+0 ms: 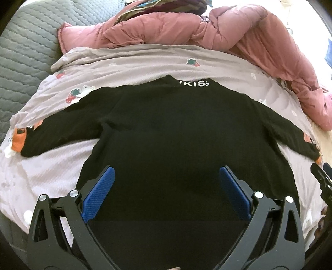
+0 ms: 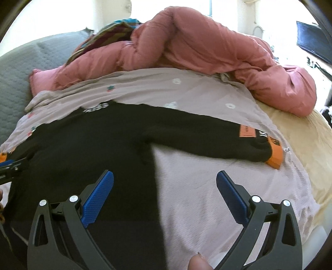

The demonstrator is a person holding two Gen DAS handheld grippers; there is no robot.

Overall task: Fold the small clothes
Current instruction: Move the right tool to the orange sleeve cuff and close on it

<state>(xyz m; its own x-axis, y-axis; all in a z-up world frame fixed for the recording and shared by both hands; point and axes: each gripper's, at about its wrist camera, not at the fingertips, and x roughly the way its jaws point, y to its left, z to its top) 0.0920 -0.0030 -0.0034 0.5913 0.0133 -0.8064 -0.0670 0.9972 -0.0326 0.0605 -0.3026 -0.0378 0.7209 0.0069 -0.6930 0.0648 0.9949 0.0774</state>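
A small black sweater (image 1: 166, 128) lies flat on a pale lilac printed sheet (image 1: 134, 64), sleeves spread left and right, white letters on its collar (image 1: 194, 83), orange patches at the cuffs. My left gripper (image 1: 166, 178) is open and empty over the sweater's lower body. In the right wrist view the sweater (image 2: 87, 141) fills the left side and its right sleeve (image 2: 207, 133) runs to an orange cuff (image 2: 275, 154). My right gripper (image 2: 165, 182) is open and empty, straddling the sweater's right side edge. The right gripper's tip shows at the left view's right edge (image 1: 322, 180).
A bunched pink padded quilt (image 1: 207, 29) lies along the back of the bed, with striped fabric (image 1: 157, 6) behind it. A grey quilted cushion (image 1: 22, 52) is at the left. A cream blanket (image 2: 307, 145) borders the sheet on the right.
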